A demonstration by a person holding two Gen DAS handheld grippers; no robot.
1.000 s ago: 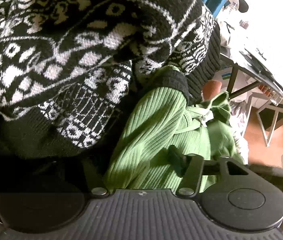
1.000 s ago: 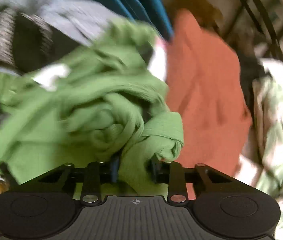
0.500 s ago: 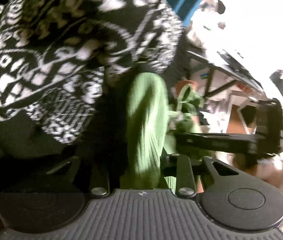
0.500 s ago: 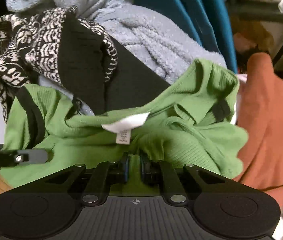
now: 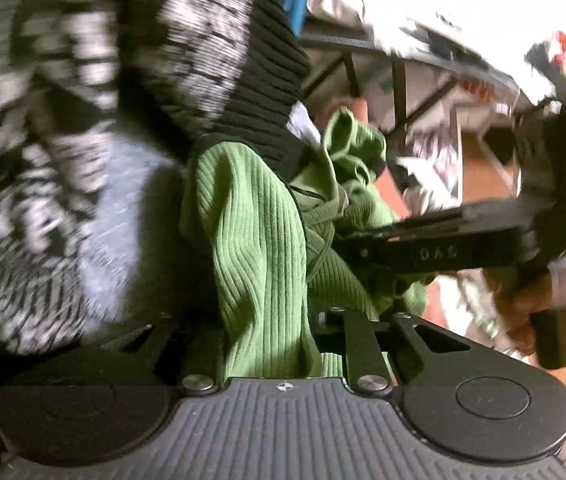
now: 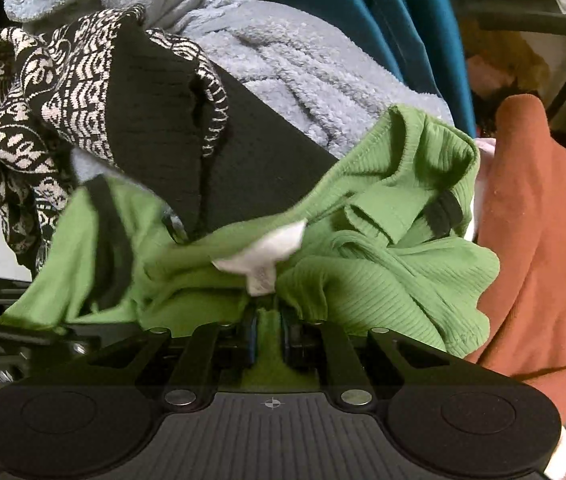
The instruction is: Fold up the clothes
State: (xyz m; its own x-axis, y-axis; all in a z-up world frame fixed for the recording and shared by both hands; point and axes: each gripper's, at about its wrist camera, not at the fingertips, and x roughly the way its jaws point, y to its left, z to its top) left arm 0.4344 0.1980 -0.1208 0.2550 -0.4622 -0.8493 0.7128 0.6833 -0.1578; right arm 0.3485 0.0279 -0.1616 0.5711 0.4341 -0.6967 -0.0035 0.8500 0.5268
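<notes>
The right tongs [image 6: 269, 334] are pinching a fold of the green ribbed top [image 6: 383, 264] just below its white label [image 6: 261, 258], jaws nearly together on the cloth. The left tongs [image 5: 267, 340] are closing on a thick roll of the same top, which is filling the gap between them. The garment is lying bunched ahead of both tongs, partly under a black-and-white patterned sweater [image 6: 43, 120], with a rust-orange garment [image 6: 539, 240] to the right. The step in hand looks like drawing the top free; next it needs lifting clear and spreading out flat.
</notes>
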